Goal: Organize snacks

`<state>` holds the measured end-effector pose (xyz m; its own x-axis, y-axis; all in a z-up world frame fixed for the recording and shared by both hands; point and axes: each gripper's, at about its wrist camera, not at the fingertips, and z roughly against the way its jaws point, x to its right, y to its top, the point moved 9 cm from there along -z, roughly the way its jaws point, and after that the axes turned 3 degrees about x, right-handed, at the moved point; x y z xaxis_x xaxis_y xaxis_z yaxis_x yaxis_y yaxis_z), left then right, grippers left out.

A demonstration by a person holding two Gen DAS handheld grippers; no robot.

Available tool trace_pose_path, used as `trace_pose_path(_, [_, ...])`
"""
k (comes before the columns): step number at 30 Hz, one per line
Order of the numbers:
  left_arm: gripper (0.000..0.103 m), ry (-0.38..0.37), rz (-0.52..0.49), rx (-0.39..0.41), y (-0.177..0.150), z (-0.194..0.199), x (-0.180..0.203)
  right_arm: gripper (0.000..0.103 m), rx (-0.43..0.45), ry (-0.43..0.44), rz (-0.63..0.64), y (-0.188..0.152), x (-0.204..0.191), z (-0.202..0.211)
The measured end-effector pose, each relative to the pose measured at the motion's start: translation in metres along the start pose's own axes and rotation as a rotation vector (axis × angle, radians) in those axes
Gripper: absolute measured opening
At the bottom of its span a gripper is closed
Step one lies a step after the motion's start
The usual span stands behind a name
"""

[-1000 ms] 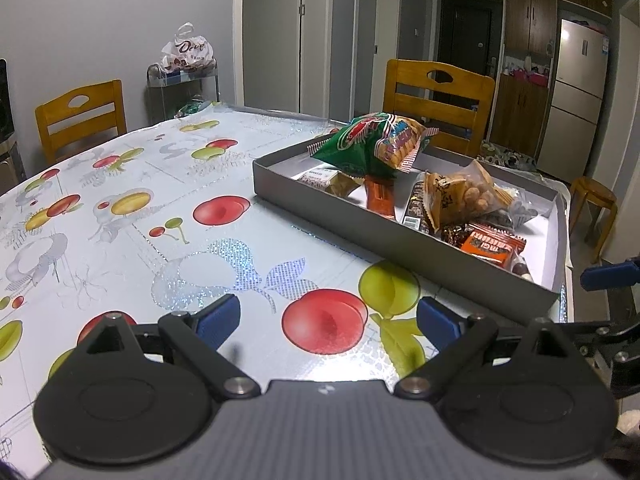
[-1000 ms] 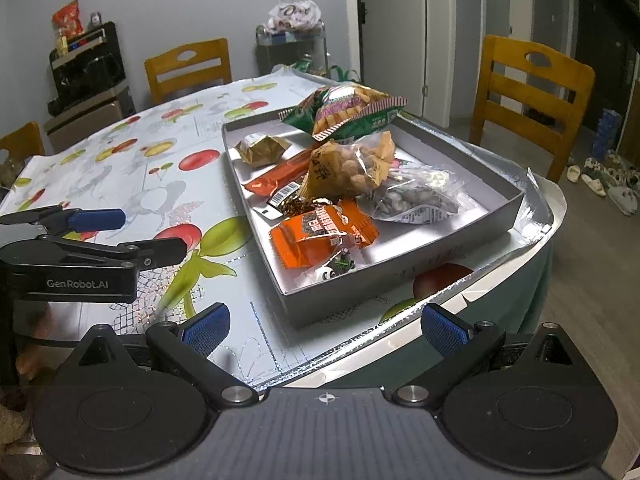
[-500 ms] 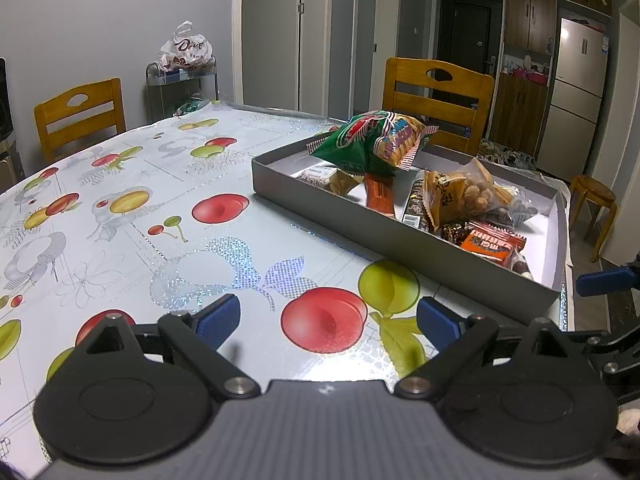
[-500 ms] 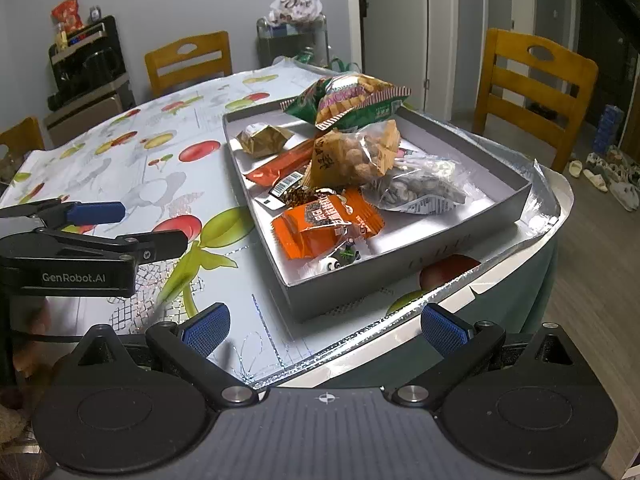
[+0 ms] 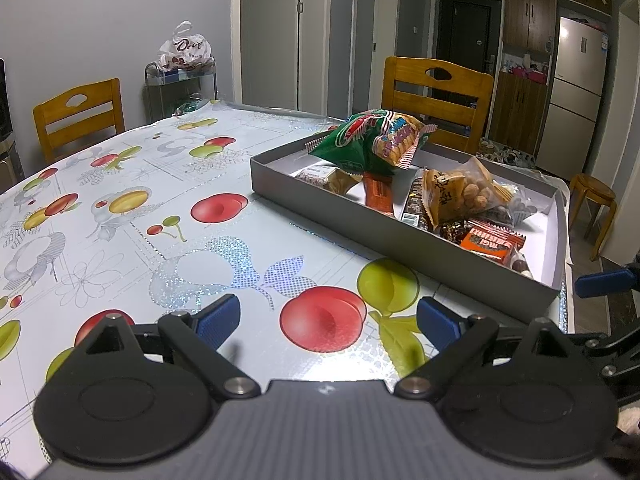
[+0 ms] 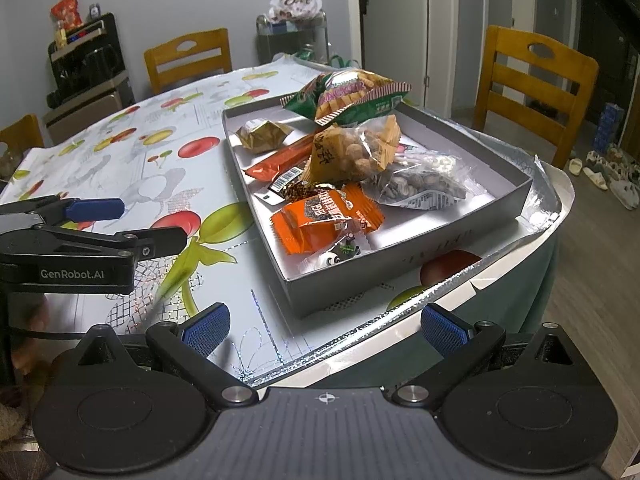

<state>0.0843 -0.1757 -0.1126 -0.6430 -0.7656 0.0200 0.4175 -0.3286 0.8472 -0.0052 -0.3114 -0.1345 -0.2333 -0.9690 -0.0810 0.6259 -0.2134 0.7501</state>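
A shallow grey box sits on the table near its edge and holds several snack packs. Among them are a green cracker bag, a clear bag of coated nuts, an orange packet, a long orange bar, a gold wrapper and a bag of seeds. My left gripper is open above the fruit-print cloth, left of the box. My right gripper is open over the table edge, short of the box's near corner.
The fruit-print tablecloth stretches away to the left. Wooden chairs stand around the table, and a wooden stool is at the right. A metal cart with a plastic bag stands by the wall. Shoes lie on the floor.
My right gripper has edged closer to the box, which now sits a little lower and larger in its view. The left gripper has barely shifted. Both stay open.
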Motion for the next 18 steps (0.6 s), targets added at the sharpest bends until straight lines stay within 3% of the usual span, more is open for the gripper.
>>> trace_pose_path(18, [0.096,-0.028,-0.029,0.007,0.0002,0.0026,0.0064,0.103,-0.008,0.0,-0.001,-0.0014,0.0,-0.0007])
